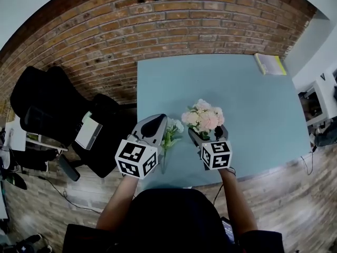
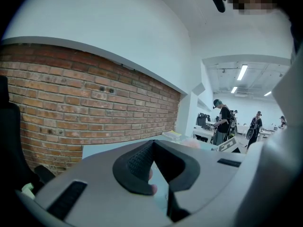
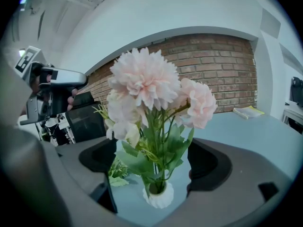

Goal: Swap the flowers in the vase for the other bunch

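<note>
Two hand-held grippers over one blue table [image 1: 253, 104], as I see it through the head view and both gripper views.

(a) Left gripper [image 2: 152, 145]: I read its two jaws as together, the ribbed pads meeting at the tips. Something small and pinkish shows low in the slit below them, and I cannot tell what it is.

(b) Right gripper [image 3: 156, 160]: its two jaws stand apart, one on each side of the vase [image 3: 158, 196], and neither pad touches it. There is one vase, white and ribbed, upright on the table near the front edge.

(c) Two bunches. The pink bunch [image 3: 151, 89] stands in the vase, its green stems rising between the right gripper's jaws. I count three large blooms from the right gripper view. The other bunch [image 1: 171, 132], white flowers with green leaves, lies on the table between the two grippers, just beside the left gripper. I cannot tell from any view whether the left jaws touch it.

(d) Surroundings: one yellow-green book [image 1: 270, 64] at the far right corner of the table, well apart from the vase. One black chair [image 1: 47, 104] stands left of the table, and one brick wall [image 1: 158, 20] runs behind it. In the left gripper view, two people [image 2: 222, 122] stand in the bright room beyond.
</note>
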Tool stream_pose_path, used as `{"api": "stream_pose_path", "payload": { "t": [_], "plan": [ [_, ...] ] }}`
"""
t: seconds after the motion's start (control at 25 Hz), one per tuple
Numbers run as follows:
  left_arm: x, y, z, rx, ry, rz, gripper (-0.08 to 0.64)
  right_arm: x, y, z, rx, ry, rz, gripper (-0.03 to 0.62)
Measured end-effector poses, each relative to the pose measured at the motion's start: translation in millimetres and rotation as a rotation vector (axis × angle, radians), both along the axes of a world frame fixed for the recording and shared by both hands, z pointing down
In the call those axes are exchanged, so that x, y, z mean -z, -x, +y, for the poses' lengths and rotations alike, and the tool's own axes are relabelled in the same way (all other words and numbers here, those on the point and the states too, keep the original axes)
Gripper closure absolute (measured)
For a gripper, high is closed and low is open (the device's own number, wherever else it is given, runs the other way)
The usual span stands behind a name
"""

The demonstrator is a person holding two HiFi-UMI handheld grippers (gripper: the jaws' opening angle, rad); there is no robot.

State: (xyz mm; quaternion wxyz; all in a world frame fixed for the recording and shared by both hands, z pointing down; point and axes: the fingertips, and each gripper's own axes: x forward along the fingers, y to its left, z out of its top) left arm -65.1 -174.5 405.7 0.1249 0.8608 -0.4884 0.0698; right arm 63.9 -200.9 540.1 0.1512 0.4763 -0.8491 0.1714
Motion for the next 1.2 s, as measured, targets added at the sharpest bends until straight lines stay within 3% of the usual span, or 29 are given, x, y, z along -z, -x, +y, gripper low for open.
{"api": "stream_pose_path", "payload": {
  "t": [0.96,1.2],
  "plan": [
    [-10,12,-15,0.038,0.017,-0.014,0.56,-9,8,-18,0.04,0.034,0.033,0.153],
    [-10,14,-15,0.043,0.019,-0.015,0.56,-9,6,-19,0.021,0.031,0.048,0.23]
  ]
}}
